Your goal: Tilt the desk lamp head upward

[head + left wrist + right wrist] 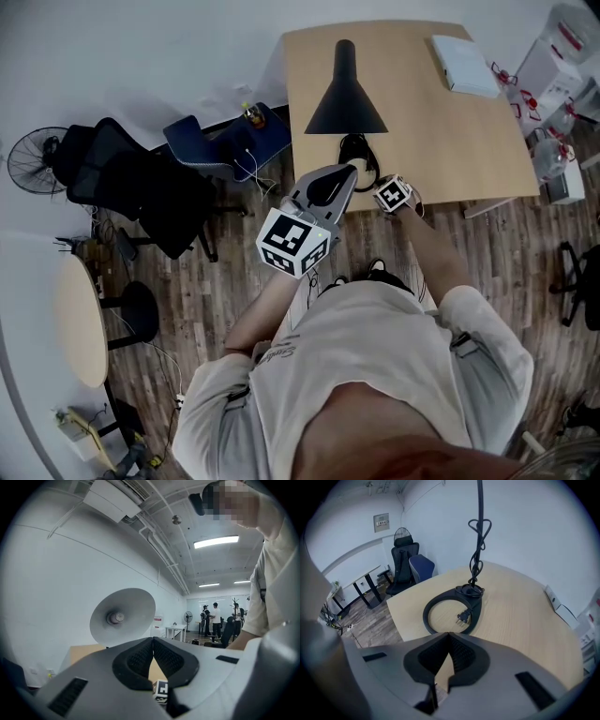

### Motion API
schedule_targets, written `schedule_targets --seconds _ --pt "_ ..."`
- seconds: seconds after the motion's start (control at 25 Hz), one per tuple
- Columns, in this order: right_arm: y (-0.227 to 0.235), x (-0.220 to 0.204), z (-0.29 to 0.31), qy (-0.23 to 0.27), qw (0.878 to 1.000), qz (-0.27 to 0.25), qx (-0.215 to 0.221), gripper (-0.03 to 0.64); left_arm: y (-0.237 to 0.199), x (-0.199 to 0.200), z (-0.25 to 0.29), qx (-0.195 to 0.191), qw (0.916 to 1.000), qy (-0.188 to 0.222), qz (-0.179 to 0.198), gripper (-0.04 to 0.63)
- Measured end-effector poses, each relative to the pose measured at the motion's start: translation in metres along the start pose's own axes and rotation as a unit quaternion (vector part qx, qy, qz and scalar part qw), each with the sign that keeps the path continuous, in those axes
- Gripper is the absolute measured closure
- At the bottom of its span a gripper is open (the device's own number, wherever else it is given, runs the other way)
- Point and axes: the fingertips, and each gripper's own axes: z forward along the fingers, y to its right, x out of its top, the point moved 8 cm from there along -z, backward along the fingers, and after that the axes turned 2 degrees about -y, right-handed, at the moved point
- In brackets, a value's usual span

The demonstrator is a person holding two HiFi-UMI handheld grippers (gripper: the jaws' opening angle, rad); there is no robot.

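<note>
Head view shows me the desk lamp [345,94] on the wooden desk [450,131] near its front edge: black cone head, white inside, ring base [452,613]. My left gripper [153,639] and right gripper [449,633] both have jaws pressed together, nothing between them.

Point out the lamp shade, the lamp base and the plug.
Lamp shade [345,101], head view, on the outside of the black cone.
Lamp base [427,614], right gripper view, on the left side of the black ring.
Plug [462,617], right gripper view, on its black body.
</note>
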Motion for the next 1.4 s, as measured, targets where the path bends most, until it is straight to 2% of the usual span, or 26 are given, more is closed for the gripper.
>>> schedule_targets --seconds 0.12,0.36,0.52,0.72,0.92,1.08,1.28,1.4 --pt "-0.011 -0.001 -0.025 0.034 0.999 0.035 0.001 0.621 -0.005 -0.015 -0.010 -0.012 0.9997 -0.020 -0.004 0.580" --pt "-0.039 0.014 -0.098 0.125 0.991 0.035 -0.012 0.621 -0.008 -0.041 -0.021 -0.039 0.9986 -0.035 -0.011 0.580" --pt "-0.071 0.030 -0.148 0.188 0.981 0.038 -0.024 0.621 -0.013 -0.064 -0.029 -0.053 0.9974 -0.045 -0.021 0.580" --pt "-0.104 0.041 -0.204 0.260 0.963 0.053 -0.047 0.621 -0.021 -0.084 -0.037 -0.047 0.9971 -0.055 -0.026 0.580" --pt "-0.115 0.053 -0.248 0.317 0.945 0.062 -0.045 0.621 -0.010 -0.080 -0.047 -0.046 0.9973 -0.048 -0.030 0.580" --pt "-0.124 0.063 -0.273 0.344 0.937 0.030 -0.047 0.621 -0.004 -0.070 -0.052 -0.034 0.9983 -0.042 -0.024 0.580" --pt "-0.129 0.079 -0.318 0.398 0.915 -0.003 -0.070 0.621 0.002 -0.051 -0.061 -0.020 0.9990 -0.041 0.000 0.580" --pt "-0.131 0.087 -0.336 0.414 0.906 -0.026 -0.079 0.621 0.004 -0.040 -0.067 -0.003 0.9995 -0.030 0.005 0.580"
